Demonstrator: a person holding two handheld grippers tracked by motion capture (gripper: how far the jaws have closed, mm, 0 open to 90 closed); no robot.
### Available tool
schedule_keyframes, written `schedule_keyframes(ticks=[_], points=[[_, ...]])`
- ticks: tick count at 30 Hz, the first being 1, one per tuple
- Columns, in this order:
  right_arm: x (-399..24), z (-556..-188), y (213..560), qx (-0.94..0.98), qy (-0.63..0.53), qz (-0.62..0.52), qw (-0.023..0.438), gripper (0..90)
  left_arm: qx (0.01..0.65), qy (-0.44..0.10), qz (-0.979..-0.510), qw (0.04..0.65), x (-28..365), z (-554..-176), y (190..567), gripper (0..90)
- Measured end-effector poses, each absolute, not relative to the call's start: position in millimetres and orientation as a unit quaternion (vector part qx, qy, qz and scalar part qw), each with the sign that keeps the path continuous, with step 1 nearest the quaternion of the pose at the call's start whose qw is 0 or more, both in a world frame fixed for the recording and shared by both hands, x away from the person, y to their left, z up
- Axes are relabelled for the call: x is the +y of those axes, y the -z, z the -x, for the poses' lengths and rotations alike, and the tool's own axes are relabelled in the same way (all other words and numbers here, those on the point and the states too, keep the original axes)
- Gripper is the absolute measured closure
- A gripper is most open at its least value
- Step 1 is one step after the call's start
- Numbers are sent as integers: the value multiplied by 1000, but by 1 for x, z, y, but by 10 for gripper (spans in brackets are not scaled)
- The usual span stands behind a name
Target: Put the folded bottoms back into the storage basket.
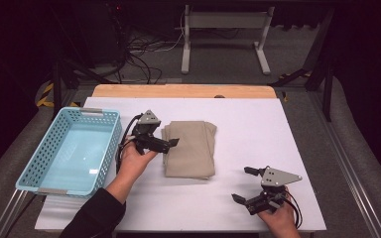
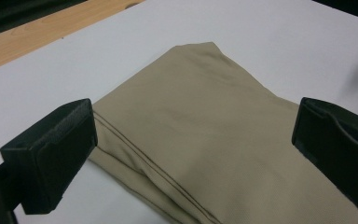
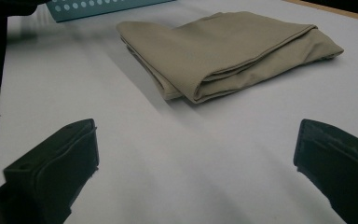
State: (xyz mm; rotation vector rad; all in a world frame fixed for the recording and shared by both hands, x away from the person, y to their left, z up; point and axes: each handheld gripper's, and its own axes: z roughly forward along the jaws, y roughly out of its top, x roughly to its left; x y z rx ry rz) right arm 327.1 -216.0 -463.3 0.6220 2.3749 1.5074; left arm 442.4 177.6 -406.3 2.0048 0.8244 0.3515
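A folded beige cloth [image 1: 189, 148] lies flat near the middle of the white table top [image 1: 258, 124]. My left gripper [image 1: 166, 139] is at the cloth's left edge, its jaws wide open. In the left gripper view the cloth [image 2: 205, 121] lies between and just beyond the open left gripper [image 2: 193, 126], untouched by either jaw. My right gripper [image 1: 243, 184] is open near the table's front right, apart from the cloth. From the right gripper view the cloth [image 3: 228, 46] sits well ahead of the open right gripper [image 3: 196, 144], with bare table between.
A light blue perforated basket [image 1: 110, 144], with nothing inside, stands at the table's left edge and shows as a basket wall [image 3: 102, 7] in the right gripper view. A wooden strip [image 1: 178, 90] runs along the far edge. Cables and a table frame lie on the floor beyond.
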Motion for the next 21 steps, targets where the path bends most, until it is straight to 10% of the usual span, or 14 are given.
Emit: schedule_keyframes(ticks=[21], points=[[-216, -327, 463, 817, -521, -212, 126, 6, 372, -150, -823, 403, 171, -468, 421, 38]])
